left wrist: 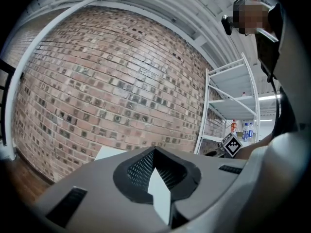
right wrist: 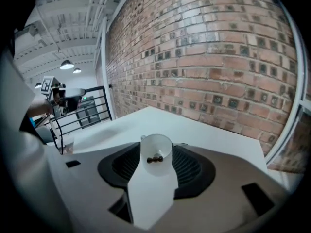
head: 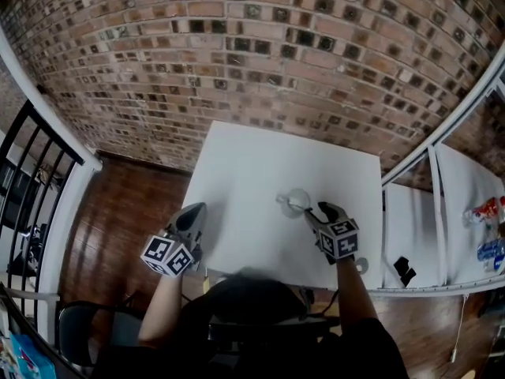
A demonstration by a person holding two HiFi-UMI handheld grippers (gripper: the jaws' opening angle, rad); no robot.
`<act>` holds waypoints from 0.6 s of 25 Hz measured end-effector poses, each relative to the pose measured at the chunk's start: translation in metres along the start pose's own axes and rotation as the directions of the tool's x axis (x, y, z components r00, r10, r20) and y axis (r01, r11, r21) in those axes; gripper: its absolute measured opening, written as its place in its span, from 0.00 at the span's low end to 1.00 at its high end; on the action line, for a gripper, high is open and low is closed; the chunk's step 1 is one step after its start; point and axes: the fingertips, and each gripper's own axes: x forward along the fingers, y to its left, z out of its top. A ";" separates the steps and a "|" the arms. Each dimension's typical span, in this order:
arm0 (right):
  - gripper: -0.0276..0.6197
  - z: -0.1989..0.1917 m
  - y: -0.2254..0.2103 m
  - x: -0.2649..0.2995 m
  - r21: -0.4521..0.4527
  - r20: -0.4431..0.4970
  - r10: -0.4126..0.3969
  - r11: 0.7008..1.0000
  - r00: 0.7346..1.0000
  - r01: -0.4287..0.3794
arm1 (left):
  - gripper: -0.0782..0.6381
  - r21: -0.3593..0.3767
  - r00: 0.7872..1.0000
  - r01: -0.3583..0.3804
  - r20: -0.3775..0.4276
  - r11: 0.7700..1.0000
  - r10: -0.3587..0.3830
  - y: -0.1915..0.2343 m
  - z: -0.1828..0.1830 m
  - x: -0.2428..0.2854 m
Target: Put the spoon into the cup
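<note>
A small white cup [head: 299, 200] stands on the white table [head: 245, 172] just ahead of my right gripper [head: 316, 212]. In the right gripper view the cup [right wrist: 156, 152] shows in the gap between the open jaws, beyond the tips, and the pads do not touch it. A small dark piece [right wrist: 155, 159] lies inside the cup. A pale stub [head: 281, 200] pokes out at the rim's left; I cannot tell whether it is the spoon's handle. My left gripper [head: 195, 214] hovers level at the table's near left, its jaws together and empty.
A brick wall [head: 260, 46] runs behind the table. White shelving [head: 442, 204] with bottles stands to the right, a black railing [head: 31, 172] to the left. A wooden floor [head: 126, 212] lies beside the table.
</note>
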 end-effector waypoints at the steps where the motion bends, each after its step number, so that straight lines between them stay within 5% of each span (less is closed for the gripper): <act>1: 0.37 0.006 -0.002 -0.007 0.037 0.048 -0.005 0.999 0.999 0.004 | 0.12 0.003 1.000 0.005 0.001 1.000 -0.005 0.000 0.001 0.001; 8: 0.21 0.030 -0.033 -0.070 0.343 0.359 -0.136 0.939 0.923 0.005 | 0.12 0.017 0.998 0.069 0.000 0.997 -0.069 -0.009 0.007 0.019; 15: 0.05 0.027 -0.063 -0.124 0.377 0.421 -0.284 0.919 0.862 0.119 | 0.12 0.032 0.992 0.128 -0.001 0.991 -0.128 -0.026 0.012 0.034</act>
